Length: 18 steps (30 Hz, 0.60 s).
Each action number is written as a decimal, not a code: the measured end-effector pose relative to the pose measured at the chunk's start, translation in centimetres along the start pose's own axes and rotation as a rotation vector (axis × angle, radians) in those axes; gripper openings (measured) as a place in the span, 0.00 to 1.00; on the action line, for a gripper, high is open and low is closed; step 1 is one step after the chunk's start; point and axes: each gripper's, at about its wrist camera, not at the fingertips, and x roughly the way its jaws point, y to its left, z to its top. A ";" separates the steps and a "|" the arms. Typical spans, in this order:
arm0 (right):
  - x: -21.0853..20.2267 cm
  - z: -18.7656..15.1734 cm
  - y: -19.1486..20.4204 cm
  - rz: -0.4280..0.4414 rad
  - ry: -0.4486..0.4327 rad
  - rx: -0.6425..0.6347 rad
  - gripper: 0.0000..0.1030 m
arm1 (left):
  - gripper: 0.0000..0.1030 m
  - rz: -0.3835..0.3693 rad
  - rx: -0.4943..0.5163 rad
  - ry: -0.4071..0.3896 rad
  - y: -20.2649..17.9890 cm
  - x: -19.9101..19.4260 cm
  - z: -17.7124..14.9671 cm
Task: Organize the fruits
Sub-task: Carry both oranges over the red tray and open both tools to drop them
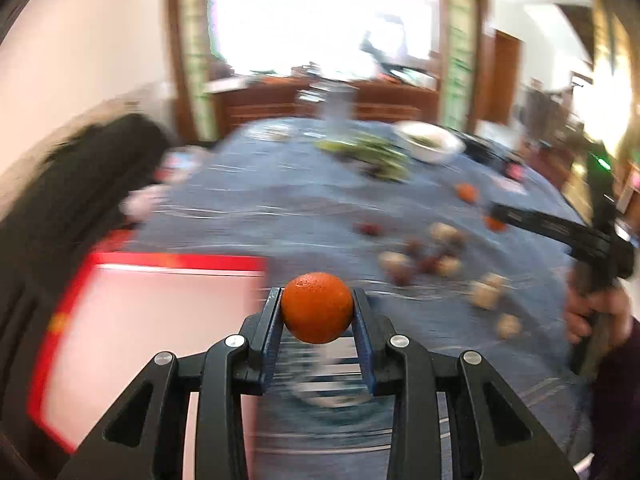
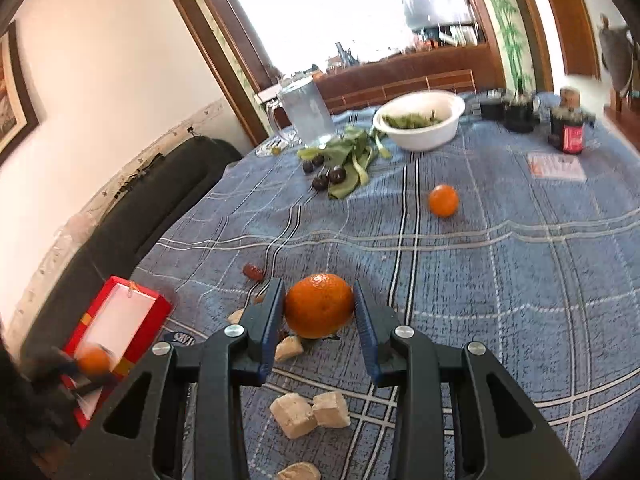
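My left gripper (image 1: 317, 308) is shut on an orange (image 1: 317, 307) and holds it above the blue cloth, just right of a red box (image 1: 160, 262) with a white inside. In the right wrist view this orange (image 2: 94, 361) shows over the red box (image 2: 150, 322) at the lower left. My right gripper (image 2: 318, 312) is around a second orange (image 2: 319, 306) that rests on the cloth; the pads stand at its sides. A third orange (image 2: 443, 200) lies farther back. The right gripper also shows in the left wrist view (image 1: 496, 220).
Beige cubes (image 2: 308, 414), a red date (image 2: 253, 272), dark plums (image 2: 328, 178) on green leaves, a white bowl (image 2: 420, 132), a glass jug (image 2: 306, 112) and dark bottles (image 2: 566, 128) sit on the checked blue tablecloth (image 2: 500, 280). A dark sofa (image 2: 152, 200) lines the left edge.
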 end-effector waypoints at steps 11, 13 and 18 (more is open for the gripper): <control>1.1 -2.7 17.8 0.279 0.120 -0.193 0.36 | 0.32 0.281 -0.176 0.005 12.3 -0.2 -3.3; 2.2 -4.2 21.0 0.327 0.151 -0.220 0.36 | 0.32 0.280 -0.184 0.033 13.1 0.6 -4.2; 5.2 -8.6 27.5 0.378 0.261 -0.313 0.36 | 0.32 0.277 -0.197 0.079 14.9 1.6 -5.4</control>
